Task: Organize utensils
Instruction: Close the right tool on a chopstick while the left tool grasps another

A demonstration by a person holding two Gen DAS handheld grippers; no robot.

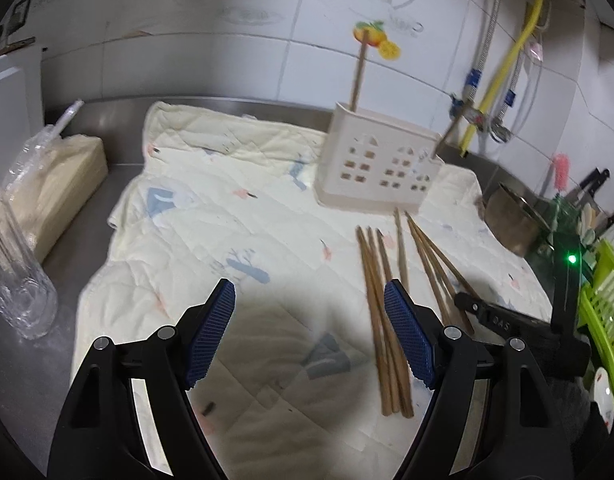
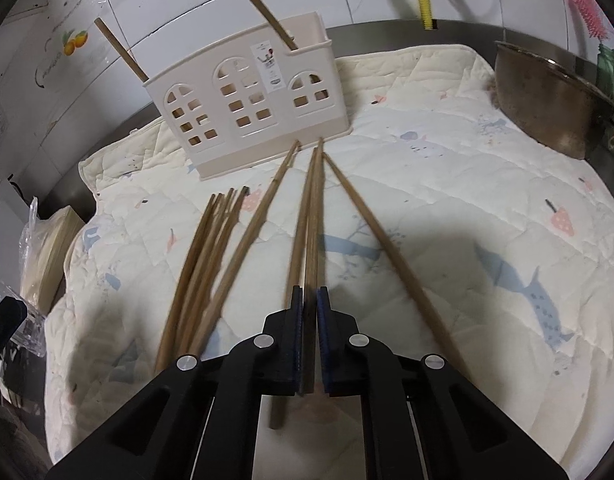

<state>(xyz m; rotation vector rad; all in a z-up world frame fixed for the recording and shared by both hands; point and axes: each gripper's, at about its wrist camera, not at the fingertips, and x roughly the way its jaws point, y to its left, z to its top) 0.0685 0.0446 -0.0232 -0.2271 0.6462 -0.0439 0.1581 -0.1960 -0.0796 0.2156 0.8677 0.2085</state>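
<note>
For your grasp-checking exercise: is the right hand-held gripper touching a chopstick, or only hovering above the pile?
Touching. The right wrist view shows the right hand-held gripper with its pads closed against a chopstick running out between them toward the holder.

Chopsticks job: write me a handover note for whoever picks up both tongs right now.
Right tongs: shut on one chopstick down on the quilt, not yet lifted.
Left tongs: open, empty, above the quilt beside the bunch of chopsticks.
Done: two chopsticks stand in the cream holder, one at each end.
Left: the loose chopsticks, lying in front of the holder; carry the gripped one over, then the rest.
</note>
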